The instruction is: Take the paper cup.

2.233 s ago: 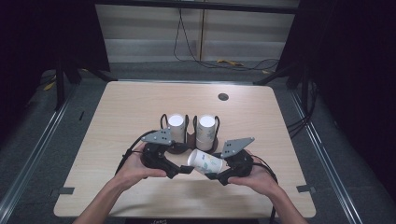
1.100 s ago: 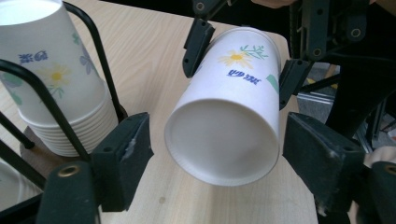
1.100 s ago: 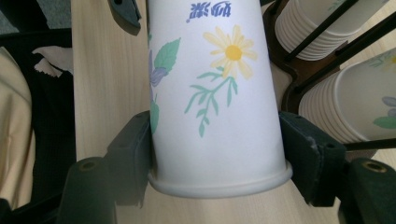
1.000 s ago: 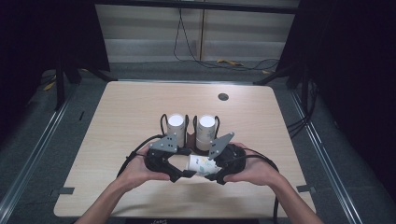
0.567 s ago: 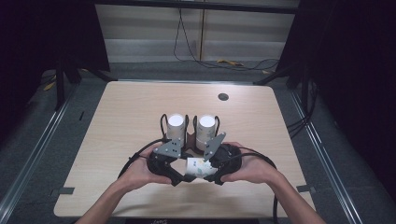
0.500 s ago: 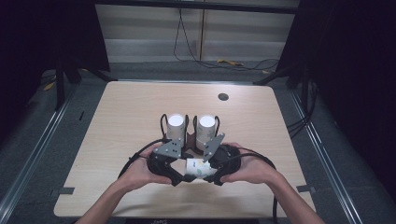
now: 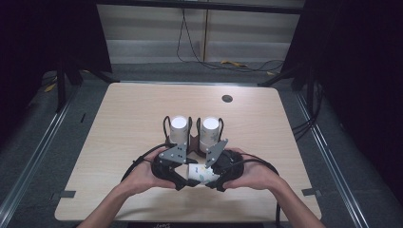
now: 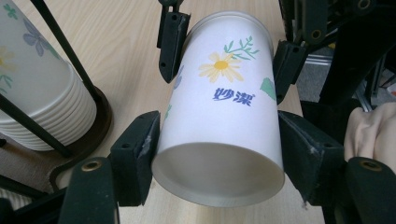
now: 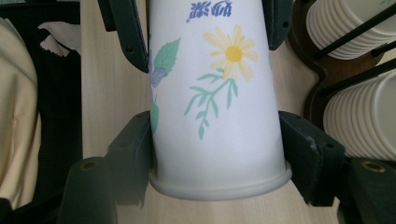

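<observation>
- Pinching one paper cup [image 7: 200, 174] from both ends: left tongs [image 8: 219, 130] with pads against the sides near the base, jaws just closing in on the cup between them; right tongs [image 9: 217, 128] pressed onto the sides near the rolled rim.
- Held off the counter [image 7: 133, 109], near its front edge, lying on its side.
- Long axis level, running from tongs to tongs; base toward the left tongs, mouth toward the right tongs, which point at each other across it.
- Equally near both hands: left hand [image 7: 145, 173] and right hand [image 7: 249, 173] flank it, neither closer.
- Judged hand-over or pull-apart step; next move likely turns on that shared axis, either sliding apart along it or one side letting go.
- Just behind the tongs, two stacks of cups: left stack [image 7: 179, 129] and right stack [image 7: 209, 130], upright, each in a black wire cage, side by side.
- Count: one loose cup, two stacks, two tongs, one dark round grommet [image 7: 227, 98] toward the far right of the counter.
</observation>
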Tool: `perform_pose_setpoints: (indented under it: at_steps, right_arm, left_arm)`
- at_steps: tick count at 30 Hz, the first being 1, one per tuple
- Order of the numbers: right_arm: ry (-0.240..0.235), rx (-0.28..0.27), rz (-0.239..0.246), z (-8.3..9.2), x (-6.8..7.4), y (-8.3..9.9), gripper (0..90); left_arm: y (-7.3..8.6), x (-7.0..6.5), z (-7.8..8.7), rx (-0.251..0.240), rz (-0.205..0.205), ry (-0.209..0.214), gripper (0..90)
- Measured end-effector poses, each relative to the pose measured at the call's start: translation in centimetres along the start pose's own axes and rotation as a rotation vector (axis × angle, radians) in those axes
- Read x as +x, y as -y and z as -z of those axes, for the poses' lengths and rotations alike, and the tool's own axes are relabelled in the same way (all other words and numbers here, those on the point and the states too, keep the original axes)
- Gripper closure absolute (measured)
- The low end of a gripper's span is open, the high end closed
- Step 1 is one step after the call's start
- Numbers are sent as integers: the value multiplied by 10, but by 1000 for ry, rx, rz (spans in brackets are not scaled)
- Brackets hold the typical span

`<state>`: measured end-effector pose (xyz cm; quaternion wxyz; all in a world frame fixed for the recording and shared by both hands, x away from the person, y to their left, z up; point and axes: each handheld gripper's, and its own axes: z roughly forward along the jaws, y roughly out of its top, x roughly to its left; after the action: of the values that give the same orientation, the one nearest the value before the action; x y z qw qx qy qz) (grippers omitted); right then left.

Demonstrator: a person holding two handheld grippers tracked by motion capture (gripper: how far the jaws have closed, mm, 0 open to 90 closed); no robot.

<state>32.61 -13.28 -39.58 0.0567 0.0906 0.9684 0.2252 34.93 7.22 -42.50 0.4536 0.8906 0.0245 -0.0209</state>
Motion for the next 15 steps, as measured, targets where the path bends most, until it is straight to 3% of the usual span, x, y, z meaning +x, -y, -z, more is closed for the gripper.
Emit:
perform_pose_setpoints:
  at_steps: [7,15]
  right_arm:
    - [-5,6,9,-4,2,2,320]
    - [-7,16,7,-6,2,1,320]
  left_arm:
    - [1,-1,-1,15,-19,17,353]
    - [2,1,-2,26,2,23,342]
